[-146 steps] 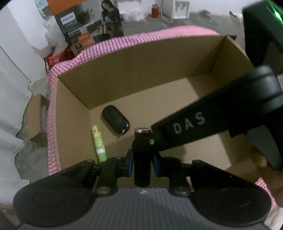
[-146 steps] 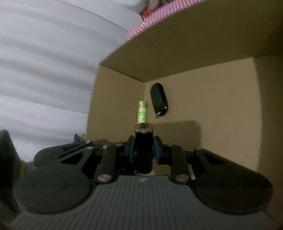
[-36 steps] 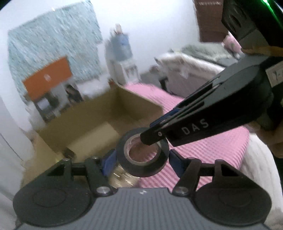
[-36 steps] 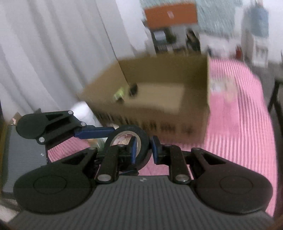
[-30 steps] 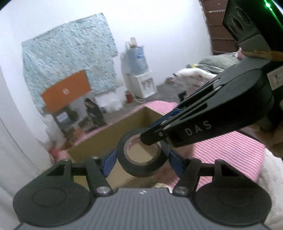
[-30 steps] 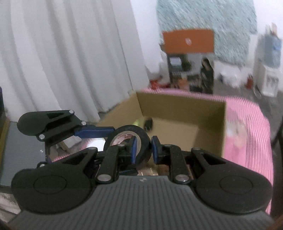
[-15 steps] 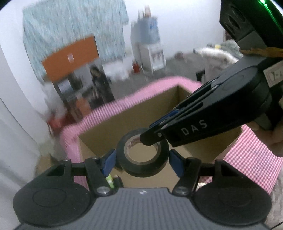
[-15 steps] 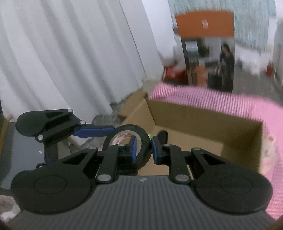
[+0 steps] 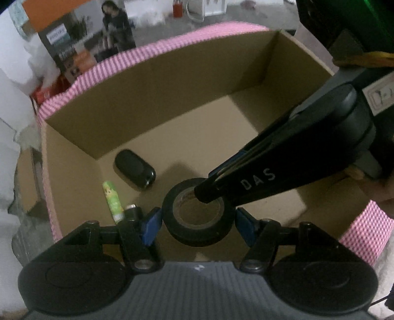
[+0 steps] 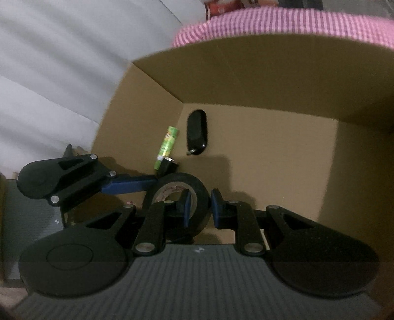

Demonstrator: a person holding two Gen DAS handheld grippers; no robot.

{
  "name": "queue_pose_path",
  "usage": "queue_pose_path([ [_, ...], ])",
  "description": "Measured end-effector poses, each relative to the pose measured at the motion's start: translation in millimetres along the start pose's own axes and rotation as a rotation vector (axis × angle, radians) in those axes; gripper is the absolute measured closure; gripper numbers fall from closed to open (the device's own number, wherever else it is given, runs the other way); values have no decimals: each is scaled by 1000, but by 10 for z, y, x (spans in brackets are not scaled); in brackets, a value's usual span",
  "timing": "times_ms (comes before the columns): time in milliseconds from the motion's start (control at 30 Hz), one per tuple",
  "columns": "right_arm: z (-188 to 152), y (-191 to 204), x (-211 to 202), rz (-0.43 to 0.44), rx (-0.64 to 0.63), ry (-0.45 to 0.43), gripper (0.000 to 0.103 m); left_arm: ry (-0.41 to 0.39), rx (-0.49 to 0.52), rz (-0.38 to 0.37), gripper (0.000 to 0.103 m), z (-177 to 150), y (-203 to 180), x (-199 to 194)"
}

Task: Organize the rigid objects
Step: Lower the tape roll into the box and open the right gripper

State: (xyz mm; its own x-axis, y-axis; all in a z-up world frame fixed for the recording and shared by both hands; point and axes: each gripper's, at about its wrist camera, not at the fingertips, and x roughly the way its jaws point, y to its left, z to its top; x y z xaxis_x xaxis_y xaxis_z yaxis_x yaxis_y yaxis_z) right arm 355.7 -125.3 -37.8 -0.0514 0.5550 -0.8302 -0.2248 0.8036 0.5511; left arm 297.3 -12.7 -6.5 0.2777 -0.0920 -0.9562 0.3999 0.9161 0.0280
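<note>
You've got the key fob (image 9: 135, 168), green tube (image 9: 112, 198) and a small black cylinder (image 10: 168, 167) boxed; right tongs (image 10: 200, 206) pinch the tape roll's (image 9: 197, 214) wall low inside the cardboard box (image 9: 152, 96), left tongs (image 9: 198, 222) spread around it, release pending.

A pink-and-white checked cloth (image 9: 157, 53) covers the bench under the work area, showing along its far edge and again at the near right corner. Beyond the far edge lies a grey floor (image 9: 251, 9). A printed carton with an orange top (image 9: 66, 32) stands there, with a small red canister (image 9: 176, 8) further back. White curtain folds (image 10: 61, 61) hang along the left side. The light is dim.
</note>
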Motion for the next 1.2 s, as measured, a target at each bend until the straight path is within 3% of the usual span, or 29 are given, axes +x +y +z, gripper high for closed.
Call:
queue_pose_path([
  [367,57,-50,333,-13,12,113,84,117,-23,7,36,78,-42,208],
  [533,82,-75,365,-13,29,123,83,124,-18,24,36,83,-72,236],
  [700,73,-114,235,27,50,93,72,85,-2,53,34,98,-132,165],
  [933,-42,-77,-330,91,68,-80,59,-50,-7,77,32,12,-210,-297],
  [1200,-704,112,-1516,114,-17,-388,49,-307,-13,80,22,-397,-436,-1269],
])
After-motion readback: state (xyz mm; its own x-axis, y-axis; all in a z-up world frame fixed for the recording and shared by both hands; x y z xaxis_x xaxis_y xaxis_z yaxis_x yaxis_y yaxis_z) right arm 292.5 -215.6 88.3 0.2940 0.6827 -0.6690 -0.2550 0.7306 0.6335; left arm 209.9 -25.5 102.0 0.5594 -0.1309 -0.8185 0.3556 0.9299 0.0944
